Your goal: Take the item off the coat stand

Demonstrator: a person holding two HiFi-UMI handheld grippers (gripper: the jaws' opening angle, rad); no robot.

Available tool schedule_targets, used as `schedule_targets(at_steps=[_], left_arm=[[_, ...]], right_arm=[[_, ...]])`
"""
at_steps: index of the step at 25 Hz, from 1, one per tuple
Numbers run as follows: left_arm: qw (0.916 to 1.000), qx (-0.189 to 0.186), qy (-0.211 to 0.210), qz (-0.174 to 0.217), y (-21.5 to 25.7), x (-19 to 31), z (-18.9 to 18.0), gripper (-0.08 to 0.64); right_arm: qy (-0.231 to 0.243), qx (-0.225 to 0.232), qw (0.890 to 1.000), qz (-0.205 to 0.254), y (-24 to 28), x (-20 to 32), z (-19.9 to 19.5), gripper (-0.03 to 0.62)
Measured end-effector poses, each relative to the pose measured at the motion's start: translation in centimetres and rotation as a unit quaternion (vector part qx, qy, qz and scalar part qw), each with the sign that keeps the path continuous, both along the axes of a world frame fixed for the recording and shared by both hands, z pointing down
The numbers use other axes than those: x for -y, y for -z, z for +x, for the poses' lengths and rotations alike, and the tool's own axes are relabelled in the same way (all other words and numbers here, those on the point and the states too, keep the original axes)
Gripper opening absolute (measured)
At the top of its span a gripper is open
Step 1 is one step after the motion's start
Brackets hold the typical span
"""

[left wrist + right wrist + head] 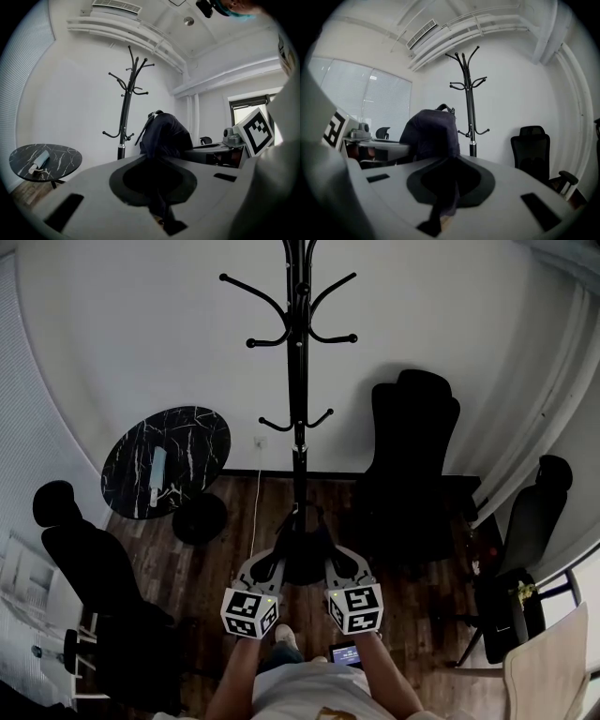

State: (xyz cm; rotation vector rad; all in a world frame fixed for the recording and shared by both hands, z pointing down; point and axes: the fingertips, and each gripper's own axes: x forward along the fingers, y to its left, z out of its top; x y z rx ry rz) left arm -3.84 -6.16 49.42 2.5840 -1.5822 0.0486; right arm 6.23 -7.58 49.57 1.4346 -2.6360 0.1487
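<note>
The black coat stand (298, 381) rises against the white wall, and its hooks are bare. A dark garment (306, 557) hangs bunched in front of its base, clear of the stand. My left gripper (281, 547) and right gripper (326, 547) are side by side and both are shut on the cloth. In the left gripper view the garment (164, 136) bulges over the jaws of the left gripper (158, 185), with the stand (125, 117) behind it. In the right gripper view the garment (432, 133) runs down into the closed right gripper (446, 185), with the stand (470, 108) beyond.
A round black marble table (202, 432) with a pale object on it stands left of the stand. Black office chairs stand at the right (412, 456), far right (530, 521) and left (94, 568). A pale wooden chair (553, 671) is at the lower right. The floor is dark wood.
</note>
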Motion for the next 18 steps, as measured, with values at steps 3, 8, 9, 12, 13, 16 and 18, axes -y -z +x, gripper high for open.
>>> schedule_targets(at_steps=[3, 8, 9, 12, 13, 16, 18], left_arm=[[1.0, 0.0, -0.005, 0.004, 0.3, -0.4, 0.4, 0.029], [0.9999, 0.003, -0.011, 0.003, 0.2, -1.0, 0.8, 0.029], [0.9999, 0.003, -0.011, 0.003, 0.2, -1.1, 0.7, 0.029], [1.0, 0.002, -0.007, 0.001, 0.0, -1.5, 0.3, 0.029], [1.0, 0.002, -0.006, 0.001, -0.1, -1.5, 0.2, 0.028], [1.0, 0.002, -0.005, -0.005, -0.4, -1.7, 0.0, 0.029], [1.0, 0.002, -0.005, -0.008, -0.6, -1.9, -0.1, 0.028]], right_arm=[[-0.006, -0.005, 1.0, 0.003, 0.2, -0.4, 0.4, 0.026], [-0.011, -0.004, 1.0, 0.002, 0.2, -0.6, 0.8, 0.026], [-0.011, -0.004, 1.0, 0.001, 0.1, -0.8, 0.7, 0.026], [-0.006, -0.005, 1.0, -0.003, -0.2, -1.2, 0.3, 0.026], [-0.004, -0.005, 1.0, -0.004, -0.3, -1.3, 0.2, 0.026], [-0.002, -0.007, 1.0, -0.008, -0.6, -1.4, 0.0, 0.026], [-0.001, -0.009, 1.0, -0.011, -0.7, -1.5, -0.1, 0.026]])
